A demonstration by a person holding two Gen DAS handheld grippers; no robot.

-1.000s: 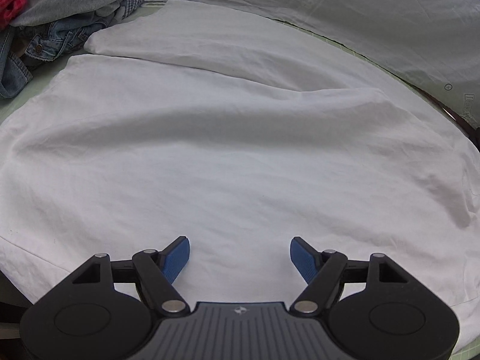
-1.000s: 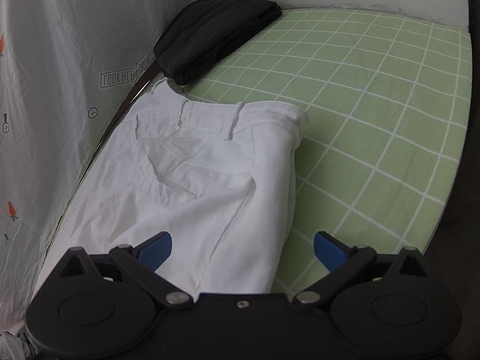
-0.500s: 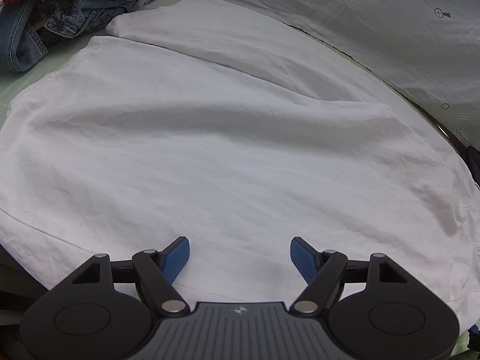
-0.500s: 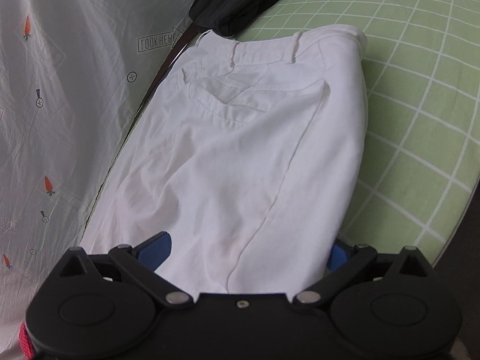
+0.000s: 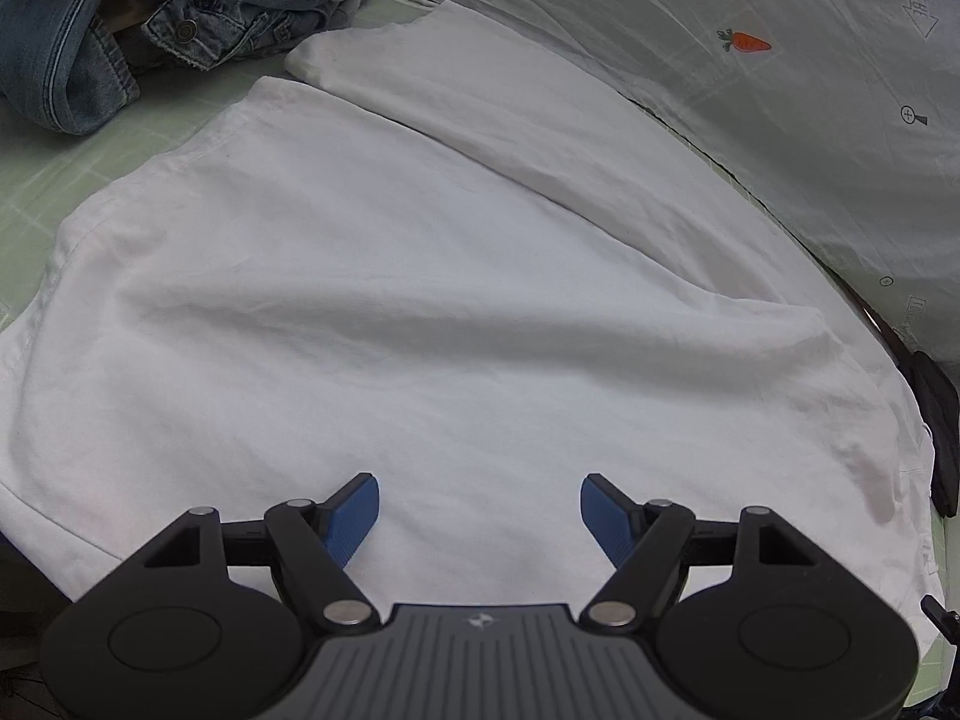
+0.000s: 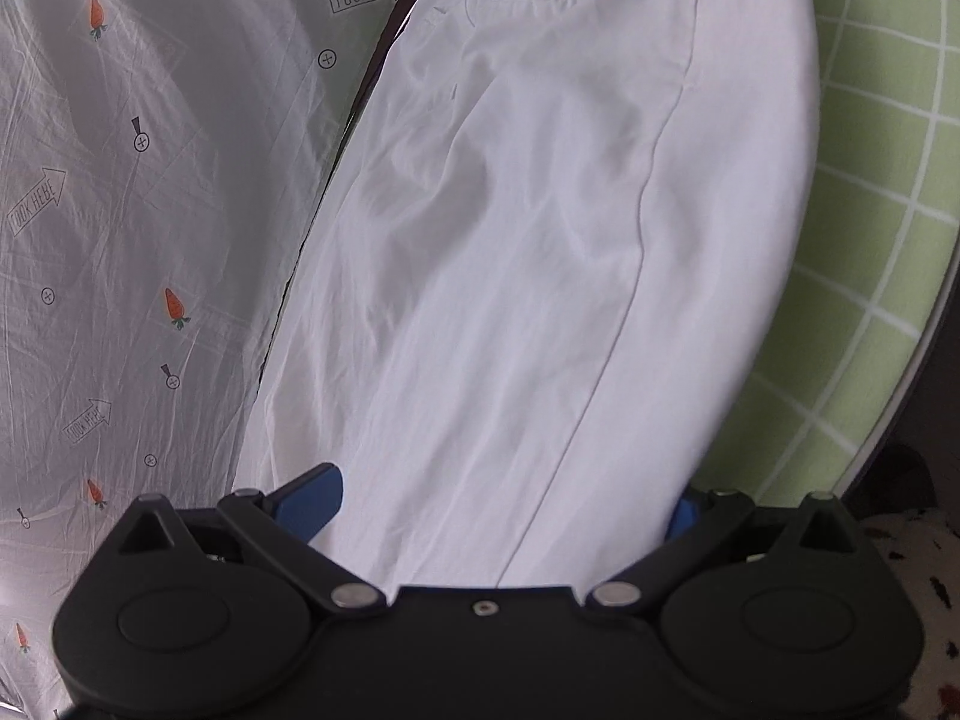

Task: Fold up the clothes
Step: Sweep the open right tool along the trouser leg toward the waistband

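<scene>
Two grippers, both jaws wide apart, holding nothing | left gripper (image 5: pixel 480 510) over one white trousers (image 5: pixel 420 312) | right gripper (image 6: pixel 504 504) straddling trousers | denim pile (image 5: pixel 120 42) far-left.

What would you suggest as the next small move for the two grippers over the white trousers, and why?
Probably lower both and close on the near edge of the white trousers. Both are open with nothing between the fingers: the left gripper hovers over the leg cloth, and the right gripper straddles the thigh cloth. The trousers lie flat on the green checked mat, unfolded lengthwise.
</scene>
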